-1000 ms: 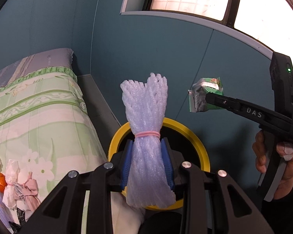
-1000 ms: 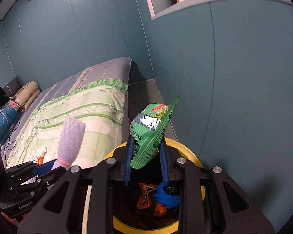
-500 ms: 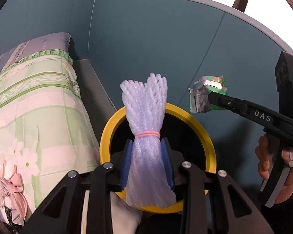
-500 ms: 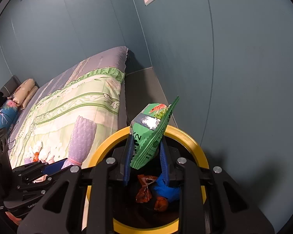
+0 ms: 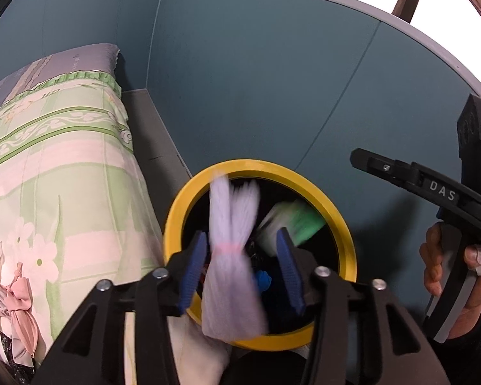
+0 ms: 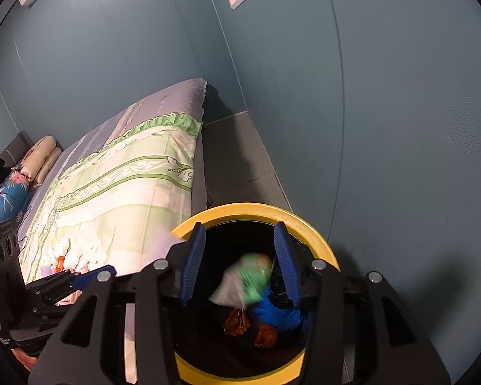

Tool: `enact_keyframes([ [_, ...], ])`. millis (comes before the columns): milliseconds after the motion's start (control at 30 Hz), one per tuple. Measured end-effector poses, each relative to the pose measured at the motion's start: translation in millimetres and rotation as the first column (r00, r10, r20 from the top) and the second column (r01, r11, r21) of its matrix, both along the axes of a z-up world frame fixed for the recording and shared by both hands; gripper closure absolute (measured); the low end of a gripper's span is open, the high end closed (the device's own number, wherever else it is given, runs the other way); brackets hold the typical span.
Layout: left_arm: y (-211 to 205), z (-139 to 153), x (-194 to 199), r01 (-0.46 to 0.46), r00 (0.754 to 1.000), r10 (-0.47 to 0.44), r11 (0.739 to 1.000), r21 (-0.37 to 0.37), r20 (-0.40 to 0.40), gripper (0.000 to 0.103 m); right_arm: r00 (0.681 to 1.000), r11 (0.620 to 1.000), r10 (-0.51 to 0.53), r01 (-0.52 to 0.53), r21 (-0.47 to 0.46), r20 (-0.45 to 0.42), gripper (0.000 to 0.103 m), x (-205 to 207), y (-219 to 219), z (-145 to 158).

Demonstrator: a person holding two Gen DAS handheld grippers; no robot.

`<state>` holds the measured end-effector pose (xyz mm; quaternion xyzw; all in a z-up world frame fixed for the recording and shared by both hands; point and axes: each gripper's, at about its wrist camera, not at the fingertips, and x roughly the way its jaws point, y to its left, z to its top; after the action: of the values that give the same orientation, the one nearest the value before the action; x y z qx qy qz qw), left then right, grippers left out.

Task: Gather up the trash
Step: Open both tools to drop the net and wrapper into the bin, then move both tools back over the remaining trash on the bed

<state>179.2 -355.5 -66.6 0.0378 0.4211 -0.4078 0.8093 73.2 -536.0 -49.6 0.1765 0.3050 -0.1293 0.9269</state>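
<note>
A bin with a yellow rim stands between the bed and the wall. My left gripper hovers over it, jaws opening; the white foam net sleeve, blurred, drops free between the blue pads. My right gripper is above the same bin, jaws also opening. The green snack packet, blurred, falls inside the bin, clear of the pads. Blue and orange wrappers lie at the bottom. In the left wrist view the right gripper shows at the right, held by a hand.
A bed with a green floral quilt runs along the left, with pink and white trash bits on it. The teal wall stands close on the right. A grey floor strip lies between.
Both grippers opened. The foam sleeve slipped down out of the left pads, and the green packet left the right pads and fell into the bin. Both hands sank slightly toward the bin.
</note>
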Motion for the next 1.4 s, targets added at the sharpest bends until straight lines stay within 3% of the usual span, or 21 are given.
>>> enact_keyframes([
  [333, 20, 9, 8, -0.046, 0.999, 0.046, 0.999, -0.022, 0.000, 0.052, 1.000, 1.000, -0.007, 0.007, -0.003, 0.024, 0.060, -11, 6, 14],
  [767, 95, 55, 17, -0.158, 0.981, 0.163, 0.986, -0.057, 0.106, 0.045, 0.993, 0.996, 0.075, -0.071, -0.047, 0.093, 0.053, -20, 51, 49],
  [1133, 194, 92, 28, -0.326, 0.920, 0.335, 0.942, -0.080, 0.201, 0.026, 0.952, 0.966, 0.255, -0.243, -0.085, 0.167, 0.041, 0, 133, 80],
  [1400, 283, 95, 49, -0.490, 0.845, 0.494, 0.868, -0.072, 0.206, 0.019, 0.914, 0.930, 0.367, -0.354, -0.100, 0.174, 0.034, 25, 191, 84],
])
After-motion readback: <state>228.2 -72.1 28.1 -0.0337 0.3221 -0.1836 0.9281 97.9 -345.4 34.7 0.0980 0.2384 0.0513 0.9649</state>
